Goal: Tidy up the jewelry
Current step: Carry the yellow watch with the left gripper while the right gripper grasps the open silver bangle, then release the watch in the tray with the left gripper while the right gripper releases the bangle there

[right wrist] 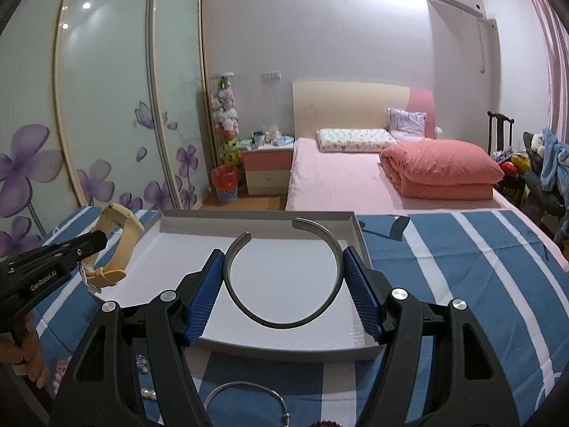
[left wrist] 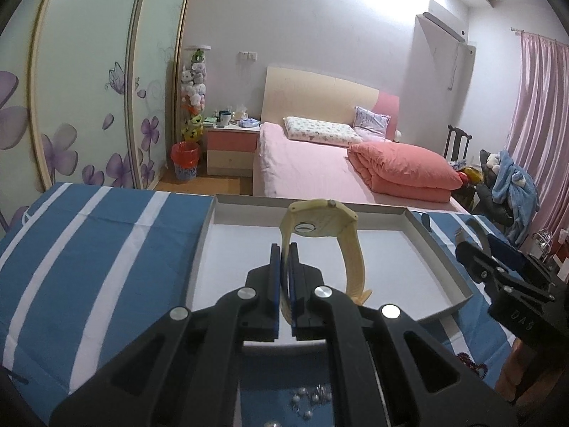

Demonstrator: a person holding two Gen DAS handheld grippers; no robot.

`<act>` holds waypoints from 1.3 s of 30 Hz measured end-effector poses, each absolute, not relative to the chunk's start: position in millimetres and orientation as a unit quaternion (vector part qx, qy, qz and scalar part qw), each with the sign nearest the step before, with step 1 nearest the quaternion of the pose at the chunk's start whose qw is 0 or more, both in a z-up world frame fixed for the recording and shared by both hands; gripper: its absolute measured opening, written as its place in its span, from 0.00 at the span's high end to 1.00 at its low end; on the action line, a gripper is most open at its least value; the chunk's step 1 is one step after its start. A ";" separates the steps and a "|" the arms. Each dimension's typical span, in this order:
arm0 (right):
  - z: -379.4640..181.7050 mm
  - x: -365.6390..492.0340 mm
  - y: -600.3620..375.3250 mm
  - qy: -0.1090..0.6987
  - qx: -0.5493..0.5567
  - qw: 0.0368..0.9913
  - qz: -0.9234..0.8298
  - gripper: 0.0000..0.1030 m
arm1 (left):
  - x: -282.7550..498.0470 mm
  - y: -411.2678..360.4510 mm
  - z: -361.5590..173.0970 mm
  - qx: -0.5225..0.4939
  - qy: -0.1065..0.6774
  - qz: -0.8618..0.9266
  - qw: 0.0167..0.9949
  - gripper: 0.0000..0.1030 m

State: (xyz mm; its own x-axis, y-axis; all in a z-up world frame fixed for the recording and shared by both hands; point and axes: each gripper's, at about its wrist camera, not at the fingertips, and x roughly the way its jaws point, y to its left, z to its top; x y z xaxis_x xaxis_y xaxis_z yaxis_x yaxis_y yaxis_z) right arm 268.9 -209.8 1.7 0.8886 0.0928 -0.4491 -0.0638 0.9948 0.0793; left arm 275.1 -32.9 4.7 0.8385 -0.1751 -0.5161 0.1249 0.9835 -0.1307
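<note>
The left hand-held gripper [left wrist: 283,267], lettered "GenRobot.AI", pinches a cream watch [left wrist: 320,227] by its strap above the white tray's [left wrist: 441,249] left side. The right hand-held gripper [right wrist: 284,267] clasps a grey open bangle [right wrist: 284,322] over the tray's near edge.

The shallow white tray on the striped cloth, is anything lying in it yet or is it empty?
Empty, as far as shown: the tray floor is bare white. The watch and the metal cuff bracelet hang over it, each clamped in a gripper.
</note>
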 end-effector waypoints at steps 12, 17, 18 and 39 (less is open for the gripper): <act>-18.7 296.7 -200.7 0.283 0.029 0.958 0.042 0.34 | 307.4 -38.7 -14.1 -0.042 0.299 -0.071 0.951 0.94; -26.6 308.0 -195.8 0.308 0.030 0.950 0.045 0.34 | 317.9 -38.4 -22.4 -0.051 0.321 -0.077 0.943 0.92; -27.7 308.8 -196.1 0.311 0.030 0.949 0.046 0.34 | 320.1 -37.6 -23.3 -0.053 0.325 -0.077 0.941 0.91; -19.1 301.4 -197.3 0.303 0.026 0.952 0.040 0.27 | 320.2 -37.5 -21.2 -0.062 0.330 -0.079 0.939 0.82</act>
State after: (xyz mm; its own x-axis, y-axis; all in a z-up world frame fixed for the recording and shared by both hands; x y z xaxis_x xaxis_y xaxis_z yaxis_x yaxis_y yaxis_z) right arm 301.4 -197.3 -19.1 0.8129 0.0925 -0.5750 -0.0605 0.9954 0.0745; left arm 320.2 -37.5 -21.2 0.7698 -0.1887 -0.6098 0.1069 0.9799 -0.1682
